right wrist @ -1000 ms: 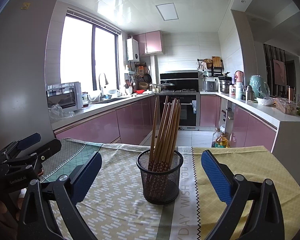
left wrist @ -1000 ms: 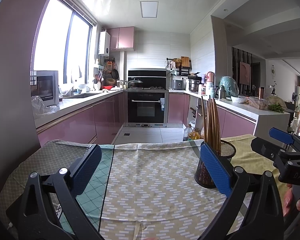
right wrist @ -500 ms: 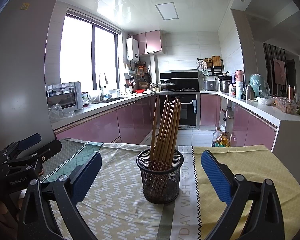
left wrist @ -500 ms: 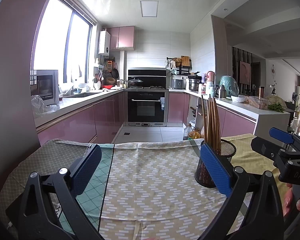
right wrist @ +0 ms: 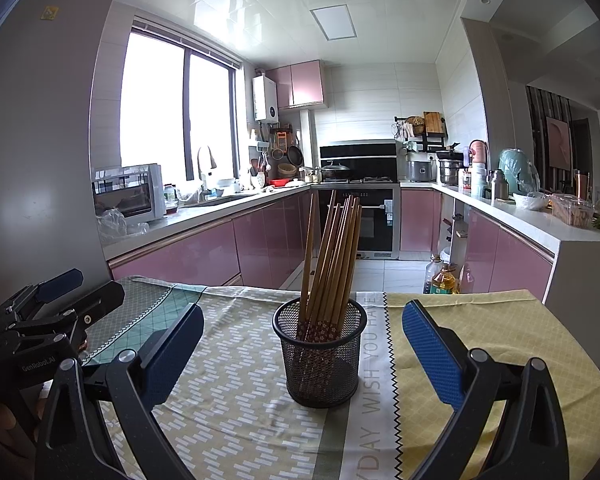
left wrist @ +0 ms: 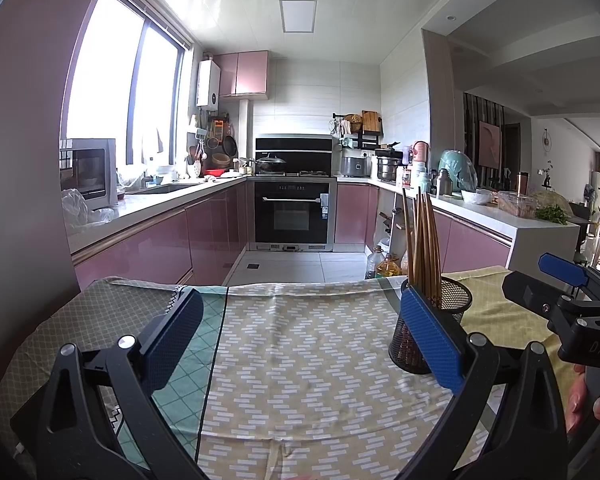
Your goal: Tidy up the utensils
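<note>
In the right wrist view, the right gripper (right wrist: 302, 344) is holding its blue-padded fingers (right wrist: 432, 350) wide apart with nothing between the pads. The black mesh cup (right wrist: 320, 354) is standing in the lower centre of the frame, beyond the fingertips and in line with the gap between them, touching neither pad. A bundle of wooden chopsticks (right wrist: 332, 256) is standing in it, leaning toward the upper right (their patterned ends are down inside the mesh). The cup is resting on the patterned tablecloth (right wrist: 236, 380), beside a printed strip of lettering.

In the left wrist view, the left gripper (left wrist: 300, 336) is also gaping open and empty, its fingers (left wrist: 172, 336) hovering over bare cloth at the lower centre. The same cup is sitting at the lower right of that frame, partly hidden behind the right-hand pad. Further right, at the frame's edge, the other gripper's body is showing, with a person's fingertips (left wrist: 592, 396) wrapped on its handle. The kitchen counter (left wrist: 152, 208) is lying well behind the table.
</note>
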Tool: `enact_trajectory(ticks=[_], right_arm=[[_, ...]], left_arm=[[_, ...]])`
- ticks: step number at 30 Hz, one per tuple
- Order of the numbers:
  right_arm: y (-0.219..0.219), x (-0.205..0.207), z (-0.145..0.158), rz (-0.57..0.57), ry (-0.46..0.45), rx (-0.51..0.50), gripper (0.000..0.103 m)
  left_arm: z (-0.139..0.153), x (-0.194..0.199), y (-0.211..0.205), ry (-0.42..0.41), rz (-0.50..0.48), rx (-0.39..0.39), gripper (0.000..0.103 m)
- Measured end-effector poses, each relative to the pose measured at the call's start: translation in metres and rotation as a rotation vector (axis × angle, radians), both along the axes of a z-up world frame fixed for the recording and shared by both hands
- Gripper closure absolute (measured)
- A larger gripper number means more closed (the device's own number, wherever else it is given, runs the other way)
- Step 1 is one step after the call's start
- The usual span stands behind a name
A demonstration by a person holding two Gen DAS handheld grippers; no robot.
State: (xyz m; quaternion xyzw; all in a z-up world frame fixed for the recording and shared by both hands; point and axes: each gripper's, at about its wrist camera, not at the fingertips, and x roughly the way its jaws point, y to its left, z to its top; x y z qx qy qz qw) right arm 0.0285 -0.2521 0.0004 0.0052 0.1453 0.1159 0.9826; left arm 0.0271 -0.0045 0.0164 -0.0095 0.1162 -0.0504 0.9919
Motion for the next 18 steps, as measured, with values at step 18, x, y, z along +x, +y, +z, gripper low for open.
enact_trajectory(ticks=[18], right_arm=[[0.0003, 0.0021, -0.0025, 0.004, 0.011, 0.011, 0.007]], left_arm=[[-0.0071, -0.0078, -0.0023, 0.010, -0.013, -0.010, 0.006]])
